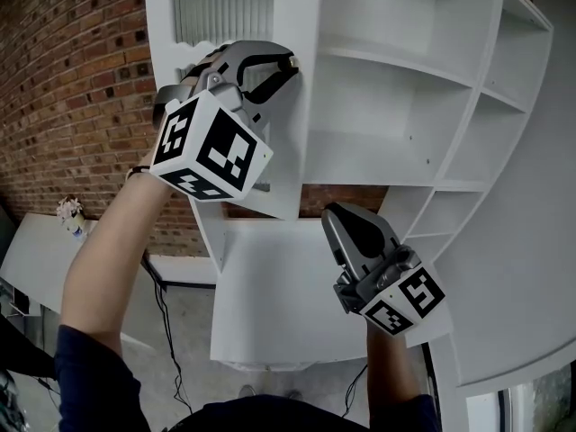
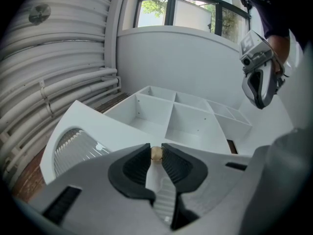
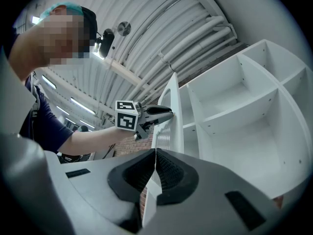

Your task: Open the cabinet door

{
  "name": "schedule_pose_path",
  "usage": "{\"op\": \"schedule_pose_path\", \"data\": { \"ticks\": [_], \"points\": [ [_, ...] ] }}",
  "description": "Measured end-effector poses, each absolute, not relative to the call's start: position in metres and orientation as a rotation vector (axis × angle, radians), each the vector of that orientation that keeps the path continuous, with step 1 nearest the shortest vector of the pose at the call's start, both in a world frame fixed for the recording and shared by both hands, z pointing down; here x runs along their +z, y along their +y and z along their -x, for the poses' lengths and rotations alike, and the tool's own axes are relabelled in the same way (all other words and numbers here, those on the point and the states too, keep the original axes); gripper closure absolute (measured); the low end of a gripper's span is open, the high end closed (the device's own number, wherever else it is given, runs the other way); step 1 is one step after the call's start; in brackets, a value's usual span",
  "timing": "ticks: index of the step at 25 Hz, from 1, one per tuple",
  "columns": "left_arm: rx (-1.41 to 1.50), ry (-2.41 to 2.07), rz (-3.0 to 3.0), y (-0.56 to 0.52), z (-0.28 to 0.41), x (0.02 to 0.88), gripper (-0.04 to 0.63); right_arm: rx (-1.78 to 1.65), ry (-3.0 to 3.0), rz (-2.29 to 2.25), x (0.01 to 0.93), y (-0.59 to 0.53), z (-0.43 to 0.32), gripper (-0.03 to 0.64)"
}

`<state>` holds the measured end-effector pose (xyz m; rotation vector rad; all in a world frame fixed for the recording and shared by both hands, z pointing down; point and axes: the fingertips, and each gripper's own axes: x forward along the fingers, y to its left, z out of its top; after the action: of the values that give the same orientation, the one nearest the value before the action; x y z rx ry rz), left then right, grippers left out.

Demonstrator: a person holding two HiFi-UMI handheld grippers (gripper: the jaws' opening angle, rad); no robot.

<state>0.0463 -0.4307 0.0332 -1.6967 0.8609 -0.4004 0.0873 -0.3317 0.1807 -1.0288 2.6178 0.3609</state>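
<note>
The left gripper is pinching the likely slippery knob at the free edge of the stiff, probably light ribbed-glass cabinet door, swung clear of the shelves, while the right gripper is hovering closed and empty.

The left gripper and the right gripper share one build: a smooth grey shell, curved fingers lined with black ribbed rubber, and a white cube printed with bold black square markers at the back end. The person wears a dark navy top with short sleeves, a thin dark band at the left wrist and a teal cap on the head.
</note>
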Motion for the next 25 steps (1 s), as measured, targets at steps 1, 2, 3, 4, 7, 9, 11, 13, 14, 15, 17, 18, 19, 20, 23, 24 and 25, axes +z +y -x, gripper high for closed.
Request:
{"op": "schedule_pose_path", "data": {
  "ticks": [1, 2, 3, 4, 7, 9, 11, 13, 14, 15, 17, 18, 19, 20, 23, 24, 25],
  "points": [
    [-0.395, 0.857, 1.700, -0.427, -0.044, 0.033, 0.522, 0.362, 2.617, 1.027, 0.180, -0.330, -0.085, 0.591],
    [-0.389, 0.852, 1.703, -0.423, -0.042, 0.032, 0.522, 0.363, 2.617, 1.026, 0.179, -0.327, -0.083, 0.591],
    [-0.385, 0.846, 1.705, -0.419, -0.040, 0.032, 0.522, 0.363, 2.617, 1.025, 0.179, -0.325, -0.081, 0.591],
    [-0.382, 0.840, 1.708, -0.415, -0.037, 0.032, 0.522, 0.363, 2.618, 1.025, 0.179, -0.322, -0.078, 0.591],
    [-0.370, 0.817, 1.716, -0.402, -0.029, 0.033, 0.522, 0.364, 2.620, 1.024, 0.178, -0.315, -0.070, 0.591],
    [-0.357, 0.798, 1.721, -0.393, -0.023, 0.034, 0.522, 0.368, 2.621, 1.018, 0.176, -0.310, -0.065, 0.591],
    [-0.346, 0.782, 1.724, -0.384, -0.017, 0.034, 0.522, 0.373, 2.623, 1.012, 0.175, -0.306, -0.060, 0.591],
    [-0.337, 0.770, 1.724, -0.376, -0.011, 0.034, 0.522, 0.378, 2.626, 1.006, 0.174, -0.303, -0.054, 0.591],
    [-0.332, 0.763, 1.724, -0.371, -0.007, 0.034, 0.522, 0.378, 2.628, 1.004, 0.174, -0.301, -0.050, 0.591],
    [-0.324, 0.757, 1.725, -0.367, -0.001, 0.034, 0.522, 0.378, 2.630, 1.004, 0.174, -0.300, -0.045, 0.591],
    [-0.300, 0.745, 1.729, -0.358, 0.015, 0.034, 0.522, 0.378, 2.634, 1.007, 0.175, -0.296, -0.031, 0.591],
    [-0.291, 0.738, 1.730, -0.353, 0.024, 0.033, 0.522, 0.378, 2.637, 1.009, 0.176, -0.294, -0.024, 0.591],
    [-0.288, 0.730, 1.730, -0.348, 0.033, 0.033, 0.522, 0.377, 2.639, 1.009, 0.176, -0.293, -0.017, 0.591],
    [-0.291, 0.722, 1.728, -0.344, 0.038, 0.033, 0.522, 0.376, 2.642, 1.006, 0.176, -0.291, -0.012, 0.591],
    [-0.289, 0.717, 1.731, -0.336, 0.044, 0.033, 0.522, 0.369, 2.653, 0.984, 0.177, -0.291, -0.008, 0.591],
    [-0.285, 0.719, 1.737, -0.334, 0.044, 0.033, 0.521, 0.366, 2.656, 0.975, 0.177, -0.292, -0.009, 0.591],
    [-0.282, 0.721, 1.742, -0.332, 0.044, 0.033, 0.520, 0.363, 2.660, 0.968, 0.177, -0.292, -0.009, 0.591]
  ]
}}
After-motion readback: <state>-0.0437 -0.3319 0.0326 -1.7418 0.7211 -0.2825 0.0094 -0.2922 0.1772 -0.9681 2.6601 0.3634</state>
